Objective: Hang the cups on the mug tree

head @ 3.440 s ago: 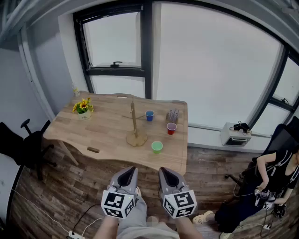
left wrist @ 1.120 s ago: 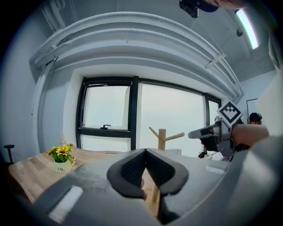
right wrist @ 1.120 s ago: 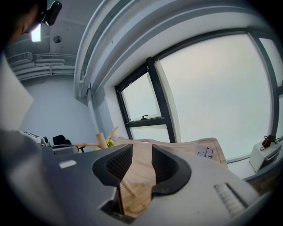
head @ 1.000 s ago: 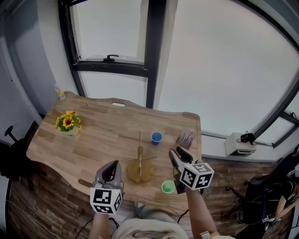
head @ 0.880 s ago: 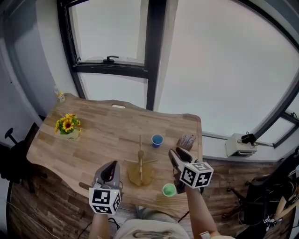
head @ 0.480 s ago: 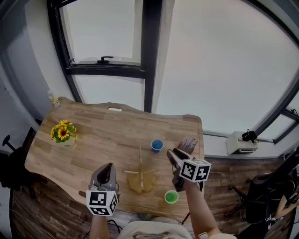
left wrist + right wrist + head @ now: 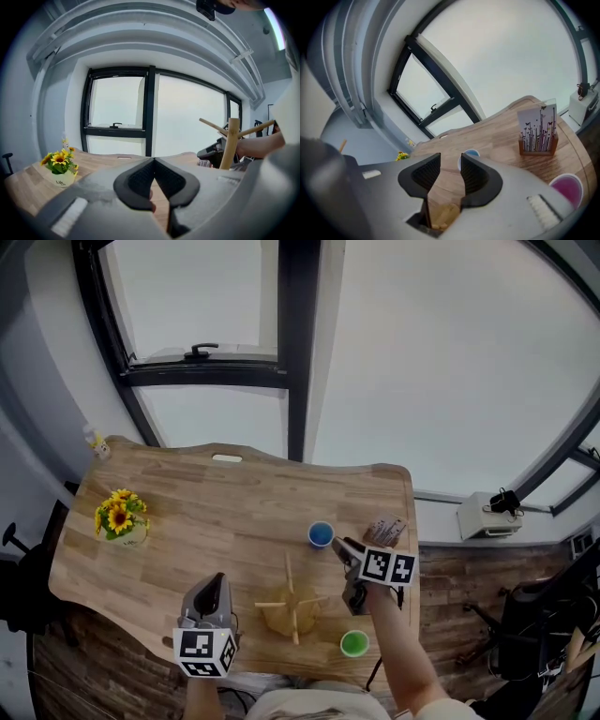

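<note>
On the wooden table in the head view, the mug tree stands near the front edge with all its pegs bare. A blue cup sits behind it and to the right, and a green cup sits close to the front edge, right of the tree's base. A card holder is at the right edge, and a pot of sunflowers is far off to the left. The left gripper hangs over the front edge, left of the tree. The right gripper is over the table between the blue cup and the card holder, just beside the blue cup.

From the left gripper view, the left gripper has its pads pressed together with nothing between them. The mug tree rises on the right and the sunflowers are at the left.

From the right gripper view, the right gripper has its pads spread, with only bare table showing in the gap. The blue cup peeks over the right-hand pad, apart from it. The card holder stands at the right, and a pink cup is in the lower right corner.
</note>
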Tool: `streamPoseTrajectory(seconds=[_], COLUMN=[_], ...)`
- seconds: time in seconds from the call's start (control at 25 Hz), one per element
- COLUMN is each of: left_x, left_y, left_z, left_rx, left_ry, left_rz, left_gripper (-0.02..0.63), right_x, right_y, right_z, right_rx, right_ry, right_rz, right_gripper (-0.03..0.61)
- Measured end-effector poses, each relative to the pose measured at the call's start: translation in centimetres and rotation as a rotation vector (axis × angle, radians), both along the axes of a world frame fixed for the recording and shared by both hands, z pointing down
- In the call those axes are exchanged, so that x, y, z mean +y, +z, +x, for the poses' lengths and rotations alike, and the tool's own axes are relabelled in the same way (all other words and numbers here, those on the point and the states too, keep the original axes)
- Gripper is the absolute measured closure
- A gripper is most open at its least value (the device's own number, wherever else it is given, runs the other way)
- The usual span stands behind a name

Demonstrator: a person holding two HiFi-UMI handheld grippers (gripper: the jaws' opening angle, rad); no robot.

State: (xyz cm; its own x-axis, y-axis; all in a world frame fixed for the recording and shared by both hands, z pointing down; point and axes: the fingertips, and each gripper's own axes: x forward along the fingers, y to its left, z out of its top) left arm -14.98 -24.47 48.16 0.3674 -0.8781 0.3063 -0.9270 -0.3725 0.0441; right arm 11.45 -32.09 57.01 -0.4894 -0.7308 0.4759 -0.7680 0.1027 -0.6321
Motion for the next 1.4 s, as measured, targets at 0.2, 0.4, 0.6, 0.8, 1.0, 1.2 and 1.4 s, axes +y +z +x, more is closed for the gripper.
streamPoseTrajectory(seconds=[0.2,0.4,0.6,0.8,1.0,1.2,1.4], left_x=[-0.6,-1.2,-1.3,-1.4,-1.4,-1.2,-1.2], left_y=[1.1,2.3,3.2,3.5,3.8,3.9,3.7], left_z=[-0.4,-0.8,-0.9,-0.6,-0.4,-0.4,-0.4], left_rx=[-0.003,-0.006,-0.007,-0.008,-0.012,-0.013,-0.014], left_ry=[0.012,0.015,0.018,0.029,0.035,0.038,0.034], left_rz=[-0.024,-0.047,-0.065,-0.071,-0.081,-0.081,-0.076], left_gripper=[0.609,0.609,0.609,0.609,0.609,0.609,0.609], right_x=[-1.6,-2.7,-3.1,-3.3,-3.6,-3.6,-3.5], right_y=[3.3,6.0,8.2,9.6,10.7,11.0,10.8], right_z=[0.2,0.7,0.9,1.2,1.2,1.3,1.1], right_rx=[-0.064,-0.046,-0.058,-0.083,-0.133,-0.154,-0.157], right_ry=[0.034,0.070,0.094,0.116,0.142,0.158,0.148], right_rz=[-0.092,-0.157,-0.217,-0.260,-0.301,-0.310,-0.313], right_gripper=[0.439,0.439,0.443,0.448,0.462,0.519,0.558])
